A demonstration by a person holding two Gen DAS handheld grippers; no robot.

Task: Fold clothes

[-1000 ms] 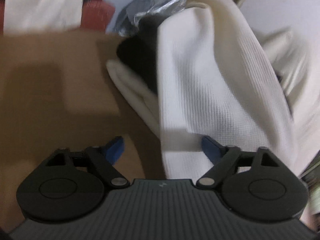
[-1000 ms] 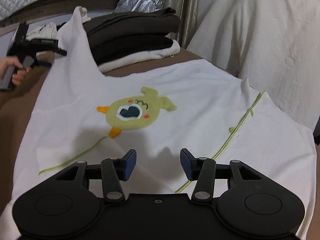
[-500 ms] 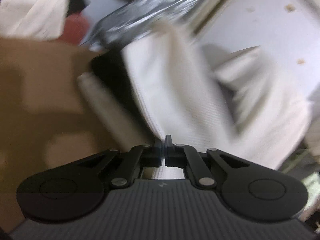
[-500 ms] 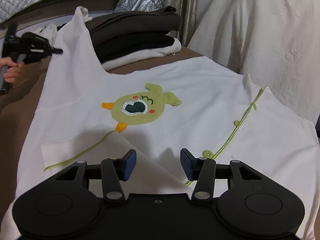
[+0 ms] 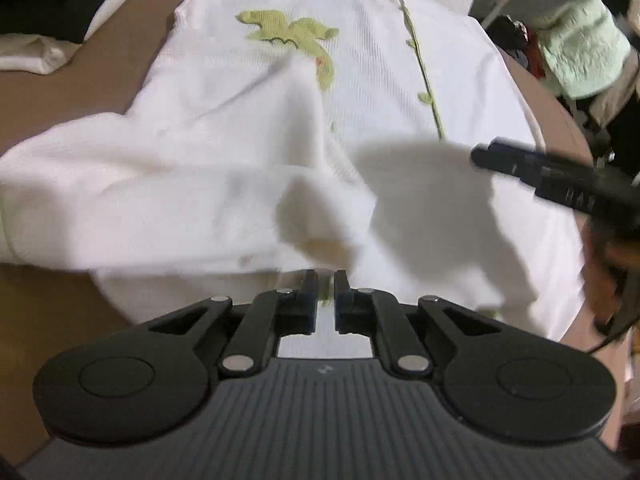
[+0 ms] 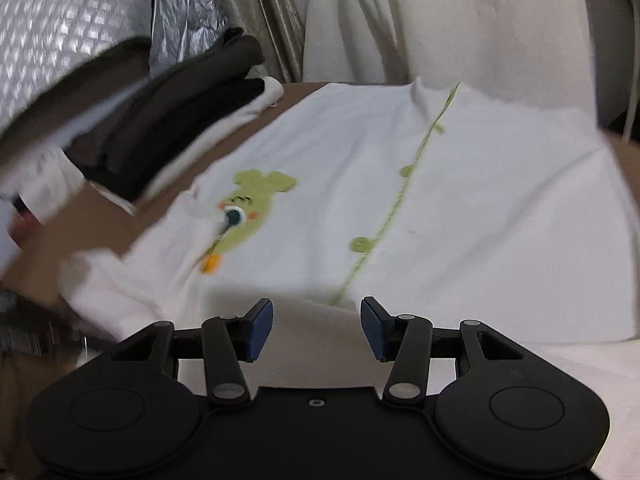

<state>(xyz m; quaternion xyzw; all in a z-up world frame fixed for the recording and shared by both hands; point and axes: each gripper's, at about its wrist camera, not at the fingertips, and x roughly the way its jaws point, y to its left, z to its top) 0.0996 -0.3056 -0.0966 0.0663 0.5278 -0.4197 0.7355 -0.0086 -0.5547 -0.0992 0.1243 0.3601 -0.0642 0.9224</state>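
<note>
A white waffle-knit top with a green cartoon patch and a green button line lies spread on the brown surface. In the left wrist view the top has a sleeve folded in over the body, partly covering the patch. My left gripper is shut on the sleeve's cloth, just above the top. My right gripper is open and empty above the top's near edge; it also shows at the right of the left wrist view.
A stack of folded dark and white clothes sits at the back left on the brown surface. White draped fabric and silver quilted sheeting stand behind. A pale green cloth lies at the far right.
My left gripper closed on the sleeve and carried it across over the top's body. The right gripper stayed open and shifted a little over the near edge.
</note>
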